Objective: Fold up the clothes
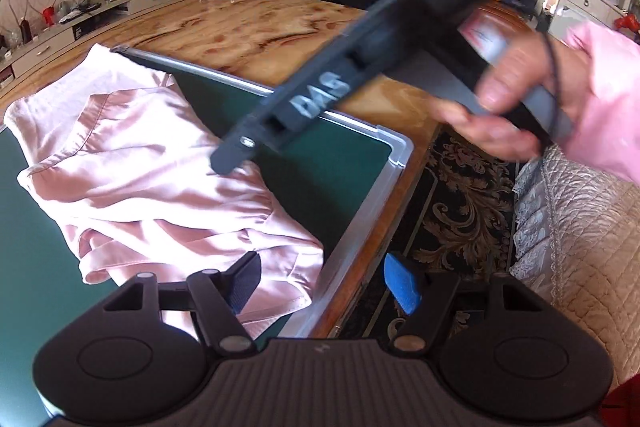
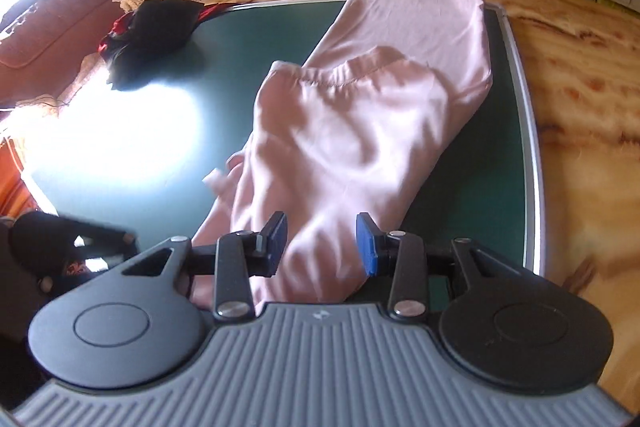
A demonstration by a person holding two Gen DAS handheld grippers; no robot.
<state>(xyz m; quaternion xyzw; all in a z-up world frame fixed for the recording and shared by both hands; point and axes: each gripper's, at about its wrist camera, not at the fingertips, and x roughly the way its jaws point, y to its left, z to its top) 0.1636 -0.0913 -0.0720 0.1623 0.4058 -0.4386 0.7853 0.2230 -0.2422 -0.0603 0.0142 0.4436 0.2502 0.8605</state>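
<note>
Living room, marble-topped counter (image 2: 580, 75) carrying green mat (image 2: 248, 39). Found pink satin garment (image 2: 360, 131) partly folded on mat, long axis running away from right claw (image 2: 321, 245) toward far edge. Noted right claw spread, empty, near hem lying directly ahead between pads. Noted left claw (image 1: 324, 281) spread, empty, at garment's corner by mat edge. Judged right claw nearer. Observed dark clothing heap (image 2: 152, 31) well apart.

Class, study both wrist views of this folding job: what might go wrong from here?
1. The pink garment lies close to the green mat's metal edge; a tug might slide it off.
2. Both the left gripper and right gripper are open, gripping nothing, so the loose, slippery-looking folds may come undone.
</note>
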